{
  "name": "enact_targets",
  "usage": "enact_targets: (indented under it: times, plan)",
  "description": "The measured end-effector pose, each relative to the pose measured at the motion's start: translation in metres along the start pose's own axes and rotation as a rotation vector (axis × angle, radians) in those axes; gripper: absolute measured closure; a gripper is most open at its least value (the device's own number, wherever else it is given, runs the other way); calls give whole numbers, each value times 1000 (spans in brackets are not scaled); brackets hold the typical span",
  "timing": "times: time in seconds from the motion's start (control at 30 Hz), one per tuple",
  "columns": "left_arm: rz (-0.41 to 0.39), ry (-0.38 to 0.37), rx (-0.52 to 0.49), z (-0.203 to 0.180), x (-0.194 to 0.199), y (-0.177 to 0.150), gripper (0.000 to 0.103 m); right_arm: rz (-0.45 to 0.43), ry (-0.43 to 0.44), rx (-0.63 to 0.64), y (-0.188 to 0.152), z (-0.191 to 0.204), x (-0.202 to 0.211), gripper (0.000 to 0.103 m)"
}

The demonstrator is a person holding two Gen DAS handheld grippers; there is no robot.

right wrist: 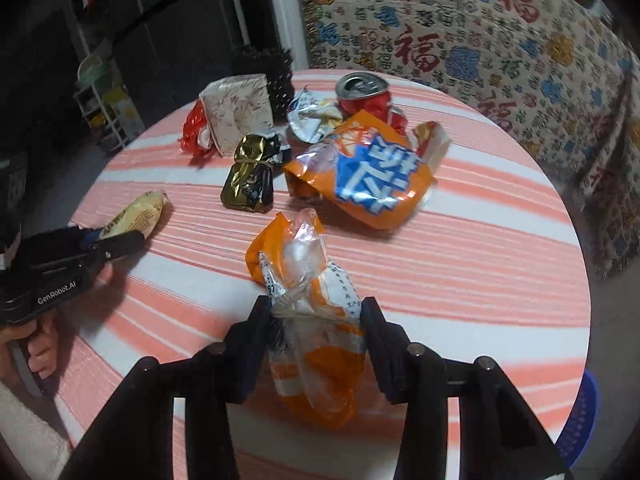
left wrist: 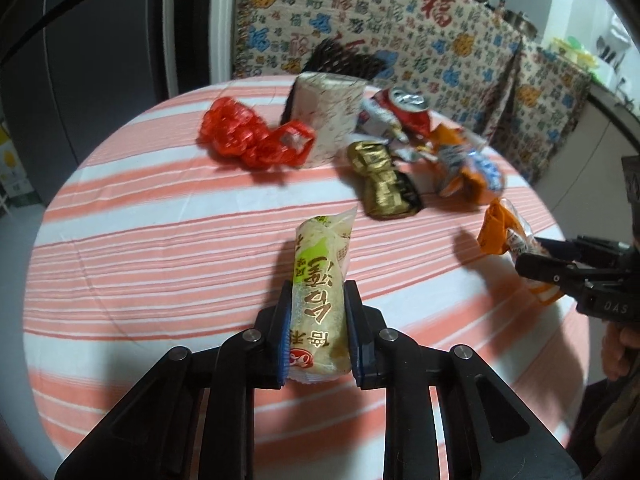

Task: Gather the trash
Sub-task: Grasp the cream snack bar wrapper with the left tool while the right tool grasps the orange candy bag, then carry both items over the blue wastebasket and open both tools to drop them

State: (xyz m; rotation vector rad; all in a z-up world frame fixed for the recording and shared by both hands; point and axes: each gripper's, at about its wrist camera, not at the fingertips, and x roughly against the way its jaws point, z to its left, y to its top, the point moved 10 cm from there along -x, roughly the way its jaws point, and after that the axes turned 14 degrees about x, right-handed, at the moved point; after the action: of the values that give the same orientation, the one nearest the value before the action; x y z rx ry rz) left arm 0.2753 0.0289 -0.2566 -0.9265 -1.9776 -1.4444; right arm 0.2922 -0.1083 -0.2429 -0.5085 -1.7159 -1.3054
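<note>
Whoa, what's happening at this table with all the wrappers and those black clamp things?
A person is clearing trash off a striped round table with a handheld gripper in each hand. The left gripper is shut on a pale yellow snack packet; the right gripper is shut on a crumpled orange and clear wrapper. Still on the table: a crushed red can, a big orange chip bag, a gold wrapper and a red plastic bag.

Indoor light, moderate; both views dim toward black fisheye corners. Soft shadows fall left of the wrappers on the striped surface (left wrist: 160,240). Motion blur smears the can (left wrist: 404,108) and patterned cloth (right wrist: 500,52). Edges bend strongly.
</note>
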Motion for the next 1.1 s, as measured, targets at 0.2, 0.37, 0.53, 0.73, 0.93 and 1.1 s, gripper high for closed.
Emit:
enact_targets:
  times: [0.2,0.37,0.53,0.73,0.93,1.1]
  plan:
    - [3,-75,-23,-43,8,-7,82,-71,8,-135,-16,-23,30,57]
    - [8,-145,-93,-106,17,-13,82,-99,12,-198,-29,-48,51,57]
    - [29,-247,-162,-192,19,-15,82,-141,-38,-267,-49,-95,89,57]
    - [80,-363,-264,-312,6,-31,82,-161,-191,-378,-94,-192,150,57]
    - [142,-461,-350,-427,-18,-57,82,-150,-326,-498,-153,-274,203,57]
    - [195,-497,-394,-497,-44,-92,82,-125,-367,-579,-199,-320,219,57]
